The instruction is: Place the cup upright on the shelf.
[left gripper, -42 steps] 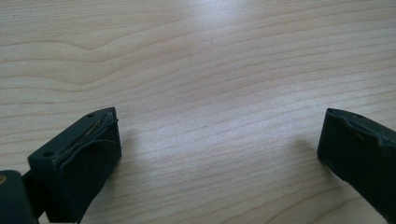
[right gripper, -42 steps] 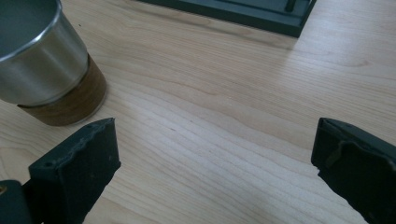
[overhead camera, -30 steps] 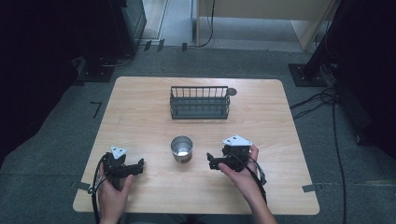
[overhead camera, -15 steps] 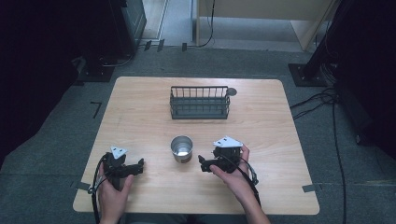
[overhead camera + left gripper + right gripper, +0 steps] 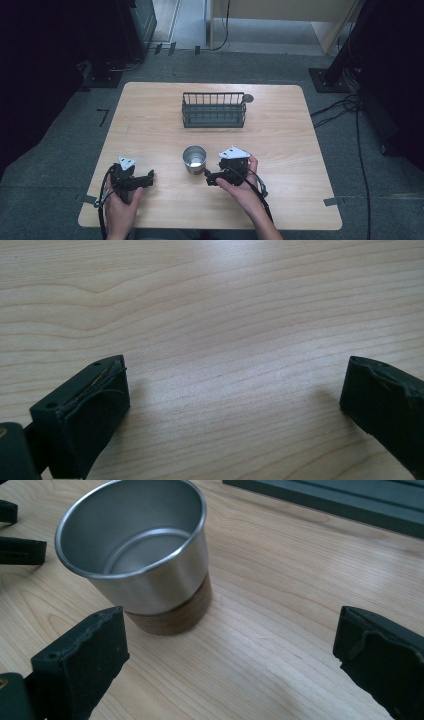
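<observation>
Pale wood-grain tabletop [image 5: 300,150] carried a shiny steel cup with a brown wooden base [image 5: 194,159], upright and empty near the middle of the table's near half, well short of the dark wire basket [image 5: 213,109] toward the far edge. The right gripper [image 5: 209,176] sat just beside the cup, its jaws spread wide and pointed at it; in the right gripper view the cup [image 5: 137,555] stood ahead and left of the gap, not yet between the jaws. The left gripper [image 5: 149,176] rested farther off, jaws open over bare wood. Whether the right jaw tip touched the cup was hard to tell; probably not.
</observation>
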`<state>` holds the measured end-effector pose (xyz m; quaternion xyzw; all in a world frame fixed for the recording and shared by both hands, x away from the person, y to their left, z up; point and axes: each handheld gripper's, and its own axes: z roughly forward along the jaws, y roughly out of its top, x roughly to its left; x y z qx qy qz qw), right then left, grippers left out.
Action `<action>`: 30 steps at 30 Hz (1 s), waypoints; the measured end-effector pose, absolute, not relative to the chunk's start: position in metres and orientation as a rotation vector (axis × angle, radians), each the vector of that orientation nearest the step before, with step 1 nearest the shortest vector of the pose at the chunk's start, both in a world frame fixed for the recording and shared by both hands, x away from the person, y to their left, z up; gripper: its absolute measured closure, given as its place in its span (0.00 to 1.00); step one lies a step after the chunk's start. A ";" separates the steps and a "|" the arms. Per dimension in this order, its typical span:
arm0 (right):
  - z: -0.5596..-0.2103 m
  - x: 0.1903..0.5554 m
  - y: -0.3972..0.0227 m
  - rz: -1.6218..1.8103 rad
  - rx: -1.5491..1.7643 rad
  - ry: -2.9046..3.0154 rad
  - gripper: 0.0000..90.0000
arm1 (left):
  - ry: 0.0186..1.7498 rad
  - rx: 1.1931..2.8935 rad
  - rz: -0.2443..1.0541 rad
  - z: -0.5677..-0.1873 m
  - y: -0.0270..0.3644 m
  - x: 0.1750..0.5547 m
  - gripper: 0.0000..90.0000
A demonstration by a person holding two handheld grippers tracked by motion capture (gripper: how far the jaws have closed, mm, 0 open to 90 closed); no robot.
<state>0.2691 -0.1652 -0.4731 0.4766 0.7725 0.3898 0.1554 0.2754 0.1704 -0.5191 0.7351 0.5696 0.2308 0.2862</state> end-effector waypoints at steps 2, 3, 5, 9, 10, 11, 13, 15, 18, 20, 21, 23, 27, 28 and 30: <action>-0.474 0.270 -0.163 1.123 1.361 2.219 0.01 | 1.523 1.965 0.617 -0.519 0.170 0.275 0.00; -0.474 0.270 -0.161 1.126 1.358 2.222 0.01 | 1.523 1.965 0.617 -0.519 0.170 0.275 0.00; -0.475 0.270 -0.158 1.129 1.356 2.228 0.01 | 1.523 1.965 0.617 -0.519 0.170 0.275 0.00; -0.475 0.271 -0.152 1.137 1.345 2.241 0.01 | 1.523 1.965 0.617 -0.519 0.170 0.275 0.00; -0.476 0.272 -0.150 1.141 1.343 2.245 0.01 | 1.523 1.965 0.617 -0.519 0.170 0.275 0.00; -0.476 0.272 -0.149 1.142 1.346 2.246 0.01 | 1.523 1.965 0.617 -0.519 0.170 0.275 0.00; -0.477 0.273 -0.146 1.146 1.343 2.254 0.01 | 1.523 1.965 0.617 -0.519 0.170 0.275 0.00; -0.478 0.274 -0.143 1.148 1.342 2.260 0.01 | 1.523 1.965 0.617 -0.519 0.170 0.275 0.00; -0.480 0.276 -0.139 1.148 1.338 2.268 0.01 | 1.522 1.965 0.617 -0.519 0.170 0.275 0.00; -0.481 0.277 -0.136 1.147 1.334 2.274 0.02 | 1.523 1.965 0.617 -0.519 0.170 0.275 0.00; -0.481 0.277 -0.135 1.146 1.335 2.278 0.02 | 1.523 1.965 0.617 -0.519 0.170 0.275 0.00; -0.482 0.278 -0.132 1.147 1.331 2.283 0.02 | 1.522 1.965 0.617 -0.519 0.170 0.275 0.00; -0.483 0.280 -0.127 1.141 1.322 2.280 0.04 | 1.523 1.965 0.617 -0.519 0.170 0.275 0.00; -0.483 0.281 -0.125 1.141 1.323 2.278 0.04 | 1.523 1.965 0.617 -0.519 0.170 0.275 0.00; -0.484 0.282 -0.123 1.137 1.318 2.283 0.05 | 1.523 1.965 0.617 -0.519 0.170 0.275 0.00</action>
